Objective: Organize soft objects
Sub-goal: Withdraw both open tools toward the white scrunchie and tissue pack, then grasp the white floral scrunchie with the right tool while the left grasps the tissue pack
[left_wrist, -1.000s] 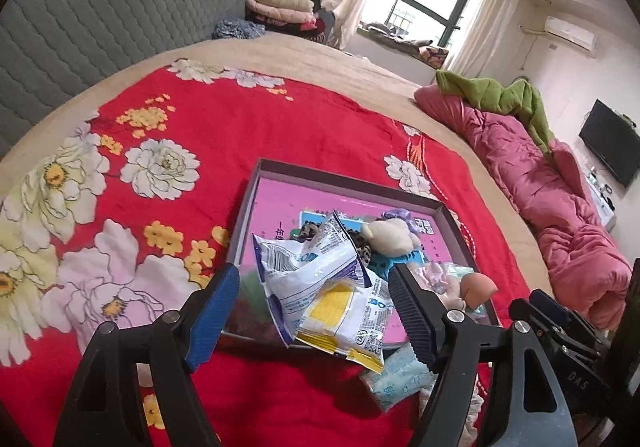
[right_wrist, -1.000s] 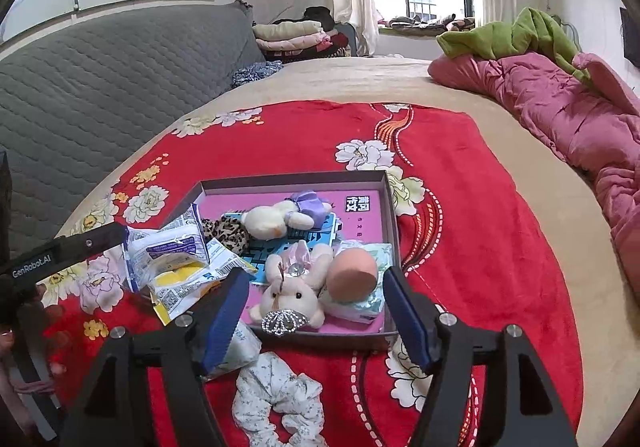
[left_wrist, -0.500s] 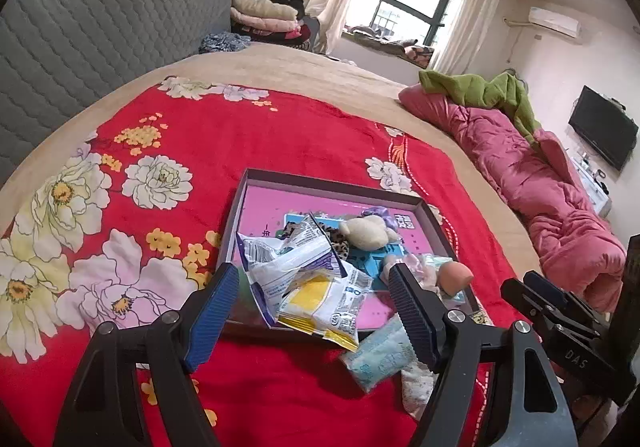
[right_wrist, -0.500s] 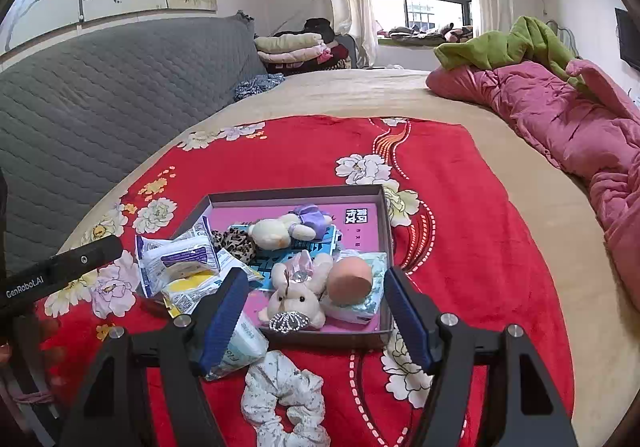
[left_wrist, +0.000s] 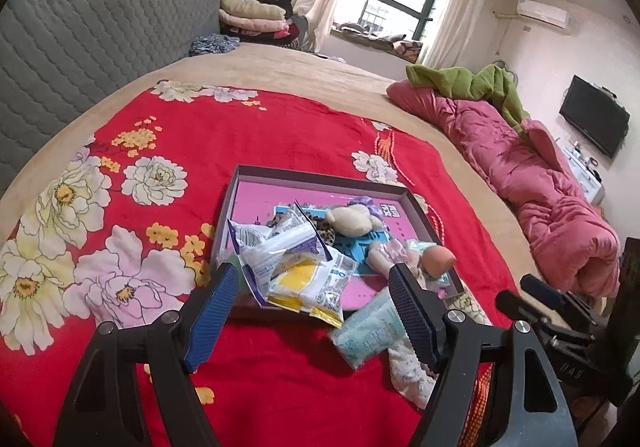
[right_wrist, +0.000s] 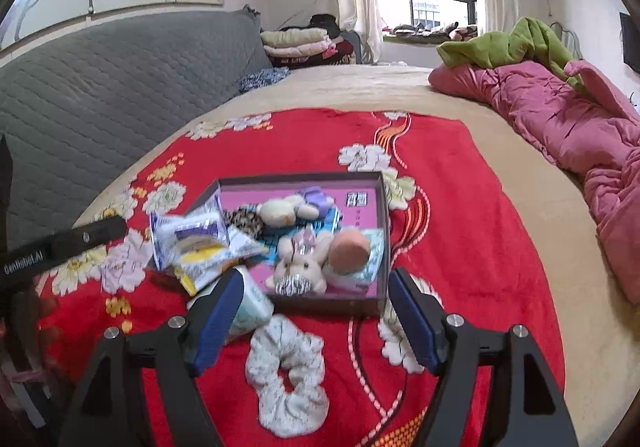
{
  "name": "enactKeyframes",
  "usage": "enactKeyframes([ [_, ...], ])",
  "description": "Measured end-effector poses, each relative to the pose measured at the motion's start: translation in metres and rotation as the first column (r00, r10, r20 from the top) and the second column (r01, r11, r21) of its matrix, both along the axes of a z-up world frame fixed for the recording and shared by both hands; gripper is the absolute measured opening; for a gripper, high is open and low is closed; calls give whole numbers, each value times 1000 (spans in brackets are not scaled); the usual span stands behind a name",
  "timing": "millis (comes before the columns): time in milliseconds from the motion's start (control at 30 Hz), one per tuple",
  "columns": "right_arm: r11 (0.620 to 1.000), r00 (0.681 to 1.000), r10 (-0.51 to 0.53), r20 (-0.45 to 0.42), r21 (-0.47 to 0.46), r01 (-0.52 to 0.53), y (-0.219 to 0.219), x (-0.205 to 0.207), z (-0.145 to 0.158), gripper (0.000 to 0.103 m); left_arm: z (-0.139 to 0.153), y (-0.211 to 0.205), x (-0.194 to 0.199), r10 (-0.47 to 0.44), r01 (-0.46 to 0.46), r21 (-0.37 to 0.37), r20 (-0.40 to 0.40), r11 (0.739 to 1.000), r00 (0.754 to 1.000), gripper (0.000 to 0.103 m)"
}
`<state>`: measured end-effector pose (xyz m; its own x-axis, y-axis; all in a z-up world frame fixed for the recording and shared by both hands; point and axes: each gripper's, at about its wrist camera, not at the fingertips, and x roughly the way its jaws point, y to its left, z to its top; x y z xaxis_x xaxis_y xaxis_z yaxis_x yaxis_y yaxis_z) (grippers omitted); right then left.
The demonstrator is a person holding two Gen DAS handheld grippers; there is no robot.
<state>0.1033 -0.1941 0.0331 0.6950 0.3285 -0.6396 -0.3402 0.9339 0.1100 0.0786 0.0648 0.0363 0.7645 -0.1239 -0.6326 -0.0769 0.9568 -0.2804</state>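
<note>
A: Nearest, the right gripper [right_wrist: 314,321] hangs over the red floral blanket [right_wrist: 460,215], its jaws wide and just widening further, gripping nothing. The white scrunchie [right_wrist: 286,375] lies on the blanket below, between them.

B: And the left gripper [left_wrist: 314,317]?

A: Its jaws stand wide too, empty. Just beyond them a pale blue tissue pack [left_wrist: 368,331] lies on the blanket against the near edge of the shallow box [right_wrist: 376,215].

B: What sits inside?

A: Snack packets [left_wrist: 294,267] spill over the near left corner; a bunny plush [right_wrist: 300,267], a peach ball [right_wrist: 350,249] and a cream bear [right_wrist: 282,209] lie inside. Farther off, a pink quilt [right_wrist: 560,119] lies along the bed's right edge.
</note>
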Motion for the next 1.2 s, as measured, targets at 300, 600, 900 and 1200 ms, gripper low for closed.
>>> enactKeyframes([
  [300, 999, 995, 16, -94, -29, -19, -5, -18, -29, 74, -15, -12, -8, -53, 53, -2, -38, 999, 998, 78],
  [600, 996, 987, 62, -151, -52, -70, 11, -27, -51, 74, -51, -25, -7, -121, 116, -54, -117, 992, 986, 78],
  [900, 992, 978, 88, -191, -75, -103, 21, -24, -74, 74, -90, -32, 12, -190, 170, -142, -143, 975, 971, 78],
  [1200, 988, 974, 101, -205, -91, -121, 30, -15, -89, 75, -113, -31, 35, -235, 197, -236, -141, 951, 962, 78],
])
